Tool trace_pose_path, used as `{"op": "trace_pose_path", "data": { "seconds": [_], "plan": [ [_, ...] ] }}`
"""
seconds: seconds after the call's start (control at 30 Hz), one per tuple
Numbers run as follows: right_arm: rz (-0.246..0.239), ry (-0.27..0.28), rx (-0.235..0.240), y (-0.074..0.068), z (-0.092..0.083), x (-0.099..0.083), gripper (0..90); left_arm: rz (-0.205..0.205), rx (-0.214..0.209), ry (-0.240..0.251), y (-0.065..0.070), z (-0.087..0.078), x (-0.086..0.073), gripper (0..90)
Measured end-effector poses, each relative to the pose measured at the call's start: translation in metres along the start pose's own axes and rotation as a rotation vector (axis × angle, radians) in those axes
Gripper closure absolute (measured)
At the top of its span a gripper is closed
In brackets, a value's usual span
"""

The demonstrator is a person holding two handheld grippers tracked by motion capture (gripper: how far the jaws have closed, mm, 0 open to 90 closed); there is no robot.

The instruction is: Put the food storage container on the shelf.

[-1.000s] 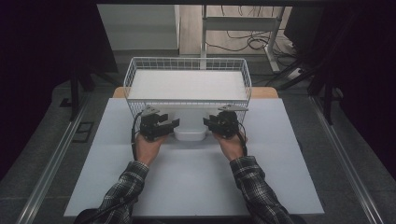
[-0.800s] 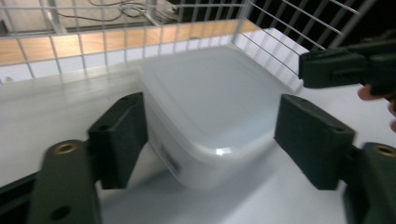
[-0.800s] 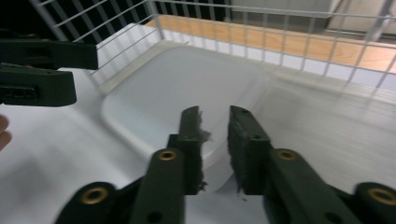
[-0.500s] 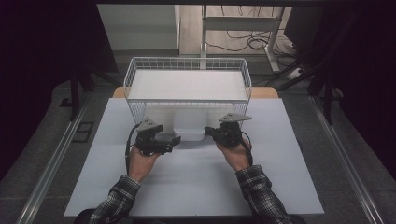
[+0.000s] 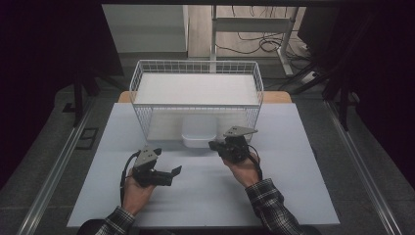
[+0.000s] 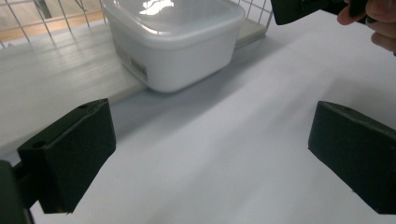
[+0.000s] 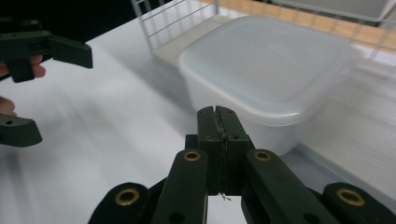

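The left gripper (image 5: 172, 172) is spread wide and holds nothing; the right gripper (image 7: 218, 113) is clenched with its jaws pressed together, also on nothing. One white lidded container (image 5: 198, 134) sits at the front edge of one wire basket (image 5: 145, 119) on the white table (image 5: 205, 196). The container stands upright between and just beyond the two grippers, untouched; its long axis cannot be told.

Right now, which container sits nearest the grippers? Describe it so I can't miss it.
Find the white wire basket at the far middle of the pale table. Under its front edge sits a small translucent white plastic tub with a lid, rounded and solid where everything around it is wire mesh.
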State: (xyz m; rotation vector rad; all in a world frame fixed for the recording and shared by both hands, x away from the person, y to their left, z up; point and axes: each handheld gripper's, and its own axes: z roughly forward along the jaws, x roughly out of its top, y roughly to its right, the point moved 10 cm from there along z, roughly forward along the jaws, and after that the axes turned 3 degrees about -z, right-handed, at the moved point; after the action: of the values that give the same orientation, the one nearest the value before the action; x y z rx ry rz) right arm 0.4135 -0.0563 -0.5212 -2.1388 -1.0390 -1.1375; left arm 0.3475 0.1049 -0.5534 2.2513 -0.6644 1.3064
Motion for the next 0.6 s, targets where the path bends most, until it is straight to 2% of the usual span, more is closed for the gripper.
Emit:
{"op": "trace_pose_path", "data": {
  "seconds": [0.2, 0.6],
  "plan": [
    [-0.037, -0.035, 0.028, -0.014, 0.011, -0.006, 88.7, 0.010, 0.003, -0.025, 0.005, -0.003, -0.014, 0.4],
    [-0.039, -0.071, 0.007, -0.013, 0.038, -0.011, 88.8, 0.011, -0.022, -0.033, 0.012, -0.009, -0.022, 0.3]
  ]
}}
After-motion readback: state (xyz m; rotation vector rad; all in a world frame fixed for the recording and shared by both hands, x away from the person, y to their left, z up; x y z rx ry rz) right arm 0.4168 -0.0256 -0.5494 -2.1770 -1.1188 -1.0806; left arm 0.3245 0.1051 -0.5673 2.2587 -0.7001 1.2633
